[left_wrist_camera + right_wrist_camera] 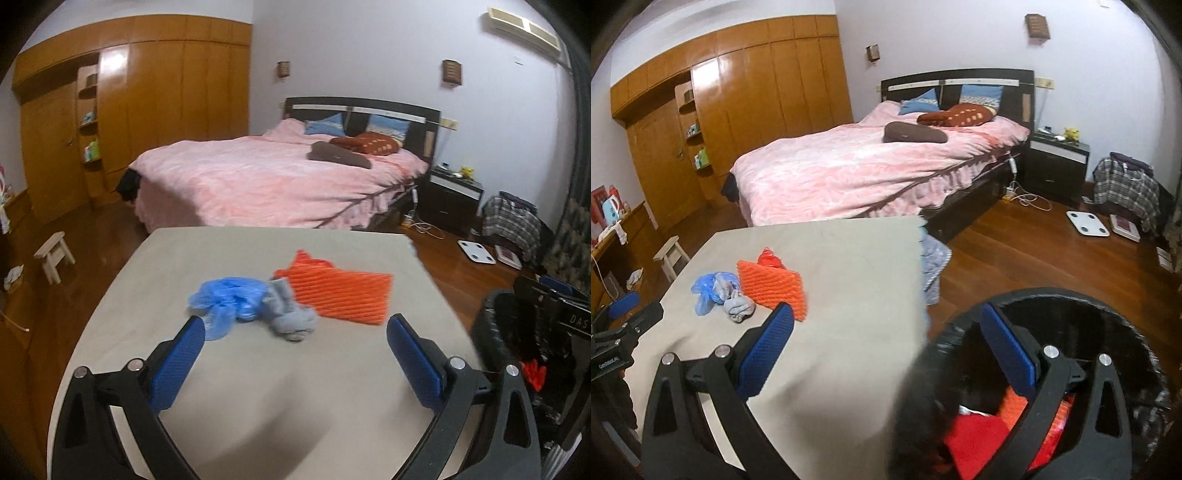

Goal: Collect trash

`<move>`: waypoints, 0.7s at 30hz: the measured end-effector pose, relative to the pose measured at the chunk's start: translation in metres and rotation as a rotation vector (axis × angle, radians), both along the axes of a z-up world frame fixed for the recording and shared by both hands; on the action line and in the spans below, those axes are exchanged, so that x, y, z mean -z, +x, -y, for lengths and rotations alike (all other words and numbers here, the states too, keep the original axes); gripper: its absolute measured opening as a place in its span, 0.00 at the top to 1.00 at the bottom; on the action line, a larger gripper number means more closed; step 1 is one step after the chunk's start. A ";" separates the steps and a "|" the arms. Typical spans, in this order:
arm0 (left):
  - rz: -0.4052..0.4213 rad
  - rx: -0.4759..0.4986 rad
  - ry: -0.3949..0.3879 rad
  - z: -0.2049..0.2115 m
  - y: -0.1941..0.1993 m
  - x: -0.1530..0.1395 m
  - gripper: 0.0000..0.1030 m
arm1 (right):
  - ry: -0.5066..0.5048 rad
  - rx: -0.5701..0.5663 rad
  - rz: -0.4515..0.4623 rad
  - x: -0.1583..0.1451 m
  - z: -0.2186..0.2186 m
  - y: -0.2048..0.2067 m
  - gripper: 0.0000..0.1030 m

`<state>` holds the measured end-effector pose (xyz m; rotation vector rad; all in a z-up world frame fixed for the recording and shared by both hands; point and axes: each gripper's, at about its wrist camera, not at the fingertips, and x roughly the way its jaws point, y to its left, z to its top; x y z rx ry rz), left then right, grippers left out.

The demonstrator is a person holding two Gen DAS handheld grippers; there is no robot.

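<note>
On the beige-covered table (258,387) lie a crumpled blue plastic bag (225,302), a grey wad of cloth (291,317) and an orange foam net (347,295) with a red scrap (303,258) behind it. My left gripper (295,320) is open just short of the grey wad, holding nothing. A black-lined bin (1071,301) stands at the table's right edge, with red and orange trash (975,432) inside. My right gripper (886,310) is open and empty, with one finger over the table and the other over the bin. The same pile (738,291) lies far left in the right wrist view.
A pink-covered bed (277,177) stands beyond the table, with a dark nightstand (454,199) beside it. A small wooden stool (53,258) is on the floor at left, and a white scale (476,251) at right. A wooden wardrobe (147,110) lines the left wall.
</note>
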<state>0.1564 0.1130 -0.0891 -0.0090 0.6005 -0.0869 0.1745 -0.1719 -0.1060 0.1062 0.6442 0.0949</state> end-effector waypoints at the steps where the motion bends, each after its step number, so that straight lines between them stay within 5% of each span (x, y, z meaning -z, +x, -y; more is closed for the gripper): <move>1: -0.004 -0.011 0.001 -0.004 0.003 0.003 0.06 | -0.002 -0.006 -0.002 0.003 -0.005 0.004 0.05; 21: -0.060 -0.130 0.042 -0.054 0.061 0.049 0.06 | -0.054 -0.168 -0.133 0.070 -0.100 0.107 0.05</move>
